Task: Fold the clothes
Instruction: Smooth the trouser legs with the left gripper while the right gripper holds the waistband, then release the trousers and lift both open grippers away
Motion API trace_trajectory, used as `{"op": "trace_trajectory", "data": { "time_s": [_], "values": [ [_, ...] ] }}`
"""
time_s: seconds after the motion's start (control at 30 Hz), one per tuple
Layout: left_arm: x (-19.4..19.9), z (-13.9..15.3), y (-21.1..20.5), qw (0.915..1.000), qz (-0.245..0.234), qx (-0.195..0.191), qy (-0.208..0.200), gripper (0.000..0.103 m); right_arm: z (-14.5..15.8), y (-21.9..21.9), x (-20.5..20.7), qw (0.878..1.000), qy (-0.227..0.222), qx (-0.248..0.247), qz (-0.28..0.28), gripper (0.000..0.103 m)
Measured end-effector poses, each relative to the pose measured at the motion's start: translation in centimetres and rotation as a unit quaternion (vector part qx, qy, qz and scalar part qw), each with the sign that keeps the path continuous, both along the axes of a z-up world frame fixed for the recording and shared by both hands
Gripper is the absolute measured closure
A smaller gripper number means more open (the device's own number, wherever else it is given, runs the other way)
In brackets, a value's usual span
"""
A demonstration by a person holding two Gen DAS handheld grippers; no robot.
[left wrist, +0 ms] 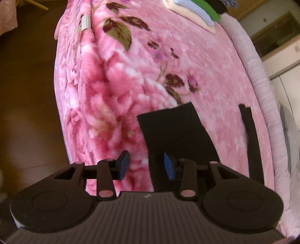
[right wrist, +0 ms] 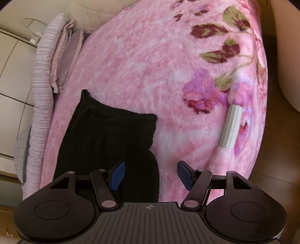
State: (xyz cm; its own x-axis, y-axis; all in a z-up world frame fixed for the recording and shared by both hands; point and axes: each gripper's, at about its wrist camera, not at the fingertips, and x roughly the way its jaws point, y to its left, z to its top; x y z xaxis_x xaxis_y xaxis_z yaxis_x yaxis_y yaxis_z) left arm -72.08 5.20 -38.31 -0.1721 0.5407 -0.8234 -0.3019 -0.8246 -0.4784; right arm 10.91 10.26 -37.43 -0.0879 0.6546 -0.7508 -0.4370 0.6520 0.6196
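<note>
Both tools hang with jaws apart and empty above a black knit garment (left wrist: 176, 131) spread on a pink floral fleece blanket (left wrist: 112, 84): the left gripper (left wrist: 146, 165) at lower centre, the right gripper (right wrist: 151, 175) likewise, a white ribbed tube (right wrist: 231, 127) at right.

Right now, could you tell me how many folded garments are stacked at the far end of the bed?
4 show: cream at the bottom, then light blue, green, black. The frame crops the stack, so more may be hidden.
</note>
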Motion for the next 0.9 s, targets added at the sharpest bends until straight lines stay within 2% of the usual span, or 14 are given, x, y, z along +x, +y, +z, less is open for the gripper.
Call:
{"op": "trace_trajectory", "data": {
  "time_s": [0.1, 0.13, 0.2, 0.37, 0.4, 0.43, 0.47, 0.6, 0.63, 0.73, 0.77, 0.8, 0.87, 0.9],
  "values": [
    [-0.2, 0.2, 1.5, 0.9995, -0.011, 0.006, 0.030, 0.067, -0.2, 0.5, 0.0, 1.000, 0.000, 0.013, -0.003, 0.037],
    [-0.3, 0.4, 1.9, 0.9989, -0.023, 0.006, 0.041, 0.081, -0.3, 0.7, 0.1, 1.000, 0.000, 0.017, -0.005, 0.037],
    [-0.9, 0.6, 2.4, 0.9977, -0.045, 0.013, 0.050, 0.100, -0.5, 1.1, 0.2, 1.000, 0.002, 0.018, -0.010, 0.037],
    [-1.5, 2.5, 3.7, 0.9904, -0.098, 0.034, 0.091, 0.100, -0.4, 2.0, 0.3, 1.000, -0.005, 0.014, -0.010, 0.038],
    [-1.5, 3.0, 4.0, 0.9883, -0.109, 0.038, 0.100, 0.100, -0.2, 2.1, 0.2, 1.000, -0.018, 0.005, -0.003, 0.062],
    [-1.6, 3.3, 4.3, 0.9868, -0.115, 0.043, 0.106, 0.100, -0.1, 2.2, 0.2, 1.000, -0.030, -0.005, 0.003, 0.100],
    [-1.8, 3.6, 4.5, 0.9852, -0.120, 0.048, 0.112, 0.100, 0.2, 2.1, 0.1, 0.999, -0.043, -0.008, 0.008, 0.102],
    [-2.1, 3.9, 5.0, 0.9790, -0.142, 0.047, 0.139, 0.100, 2.5, 0.0, -0.1, 0.996, -0.084, 0.031, -0.002, 0.103],
    [-1.9, 3.2, 5.1, 0.9778, -0.152, 0.028, 0.141, 0.099, 2.6, -0.6, -0.1, 0.996, -0.086, 0.027, -0.007, 0.103],
    [-0.9, 1.0, 5.0, 0.9663, -0.191, -0.043, 0.167, 0.094, 0.8, -1.0, 0.5, 0.998, -0.059, -0.027, -0.010, 0.102],
    [-0.6, 1.1, 4.7, 0.9625, -0.197, -0.045, 0.182, 0.092, 0.3, -1.0, 0.6, 0.998, -0.046, -0.046, -0.007, 0.102],
    [-0.5, 1.5, 4.3, 0.9636, -0.191, -0.048, 0.181, 0.090, 0.1, -1.0, 0.7, 0.997, -0.042, -0.062, -0.002, 0.101],
    [-0.6, 2.5, 3.3, 0.9662, -0.170, -0.056, 0.186, 0.089, 1.7, -0.8, 0.1, 0.993, -0.085, -0.077, 0.029, 0.092],
    [-0.7, 3.1, 2.6, 0.9674, -0.155, -0.061, 0.190, 0.090, 2.7, -0.7, -0.3, 0.987, -0.126, -0.090, 0.044, 0.087]
  ]
}}
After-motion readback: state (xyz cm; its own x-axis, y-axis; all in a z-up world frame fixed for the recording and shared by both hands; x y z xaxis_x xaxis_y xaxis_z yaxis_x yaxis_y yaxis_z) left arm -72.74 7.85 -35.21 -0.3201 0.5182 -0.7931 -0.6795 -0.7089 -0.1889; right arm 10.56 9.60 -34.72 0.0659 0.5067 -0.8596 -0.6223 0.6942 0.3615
